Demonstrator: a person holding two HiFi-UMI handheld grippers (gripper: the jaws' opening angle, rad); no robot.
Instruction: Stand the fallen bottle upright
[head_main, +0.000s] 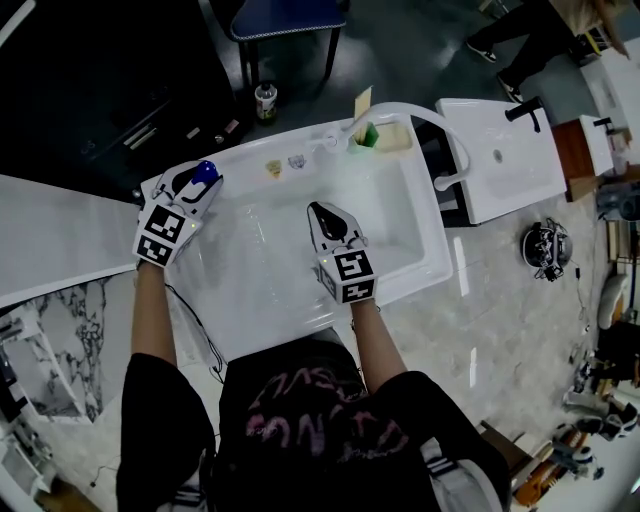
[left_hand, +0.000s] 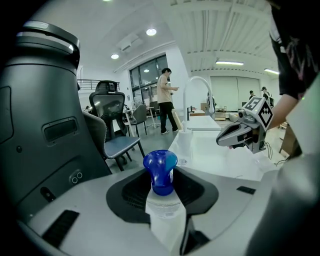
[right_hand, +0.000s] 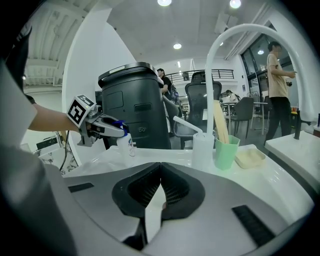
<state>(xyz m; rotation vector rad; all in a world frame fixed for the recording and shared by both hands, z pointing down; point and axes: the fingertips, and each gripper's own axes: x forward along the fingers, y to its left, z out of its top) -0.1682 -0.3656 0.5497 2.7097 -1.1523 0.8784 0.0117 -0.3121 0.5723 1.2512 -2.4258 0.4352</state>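
A clear plastic bottle with a blue cap (left_hand: 160, 170) stands upright on the left rim of the white sink (head_main: 300, 300); it shows small in the right gripper view (right_hand: 128, 145) and from above (head_main: 205, 172). My left gripper (left_hand: 162, 176) (head_main: 198, 180) has the bottle between its jaws at neck and shoulder height. The pads sit close on both sides without visibly squeezing it. My right gripper (head_main: 325, 215) (right_hand: 161, 167) hovers over the middle of the basin, shut and holding nothing.
A white arched tap (right_hand: 220, 55) rises at the sink's back rim, beside a white pump bottle (right_hand: 202, 147), a green cup (right_hand: 226, 152) and a soap dish (right_hand: 250, 157). A dark bin (right_hand: 132, 105) stands behind the left corner. A second basin (head_main: 500, 160) lies to the right.
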